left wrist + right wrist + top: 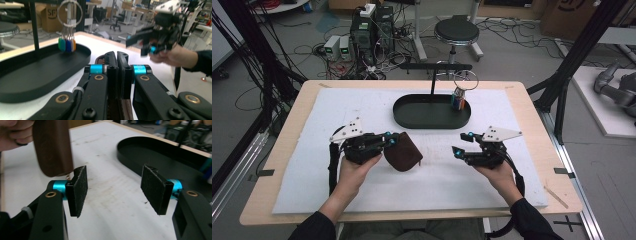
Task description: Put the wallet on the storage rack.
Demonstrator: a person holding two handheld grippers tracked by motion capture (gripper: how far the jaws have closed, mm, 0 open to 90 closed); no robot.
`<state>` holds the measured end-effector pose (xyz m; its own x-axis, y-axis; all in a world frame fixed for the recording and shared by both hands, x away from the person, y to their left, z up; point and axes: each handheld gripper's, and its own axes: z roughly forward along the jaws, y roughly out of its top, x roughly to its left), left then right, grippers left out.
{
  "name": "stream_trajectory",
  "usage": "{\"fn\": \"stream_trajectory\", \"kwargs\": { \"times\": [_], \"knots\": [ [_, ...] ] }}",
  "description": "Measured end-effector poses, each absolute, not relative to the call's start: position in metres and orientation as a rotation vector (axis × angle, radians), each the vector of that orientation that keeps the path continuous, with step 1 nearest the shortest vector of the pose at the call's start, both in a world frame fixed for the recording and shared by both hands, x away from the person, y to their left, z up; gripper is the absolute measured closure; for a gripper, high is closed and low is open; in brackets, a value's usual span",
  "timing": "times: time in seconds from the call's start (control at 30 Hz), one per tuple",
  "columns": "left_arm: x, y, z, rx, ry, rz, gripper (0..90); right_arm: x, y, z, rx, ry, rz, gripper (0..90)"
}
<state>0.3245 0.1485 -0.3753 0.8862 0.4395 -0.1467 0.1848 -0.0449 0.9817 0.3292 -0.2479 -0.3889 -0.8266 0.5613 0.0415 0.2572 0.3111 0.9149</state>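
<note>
One brown pouch (403, 150), one black tray (432, 113), one key ring (465, 80) (several coloured tags (66, 45)), two grippers (388, 141) (460, 143).

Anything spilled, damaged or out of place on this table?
Nothing spilled or broken. The white mat is scuffed and stained in front of the black tray. The brown pouch hangs clamped in the left gripper, off the table.
</note>
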Motion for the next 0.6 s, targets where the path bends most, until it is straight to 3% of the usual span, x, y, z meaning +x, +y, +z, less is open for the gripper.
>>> {"fn": "stream_trajectory", "kwargs": {
  "times": [0.6],
  "knots": [
    [0.321, 0.124, -0.359, 1.479, 0.400, 0.153, 87.0, 0.329, -0.202, -0.398, 0.613, 2.502, 1.695, 36.4]
  ]
}}
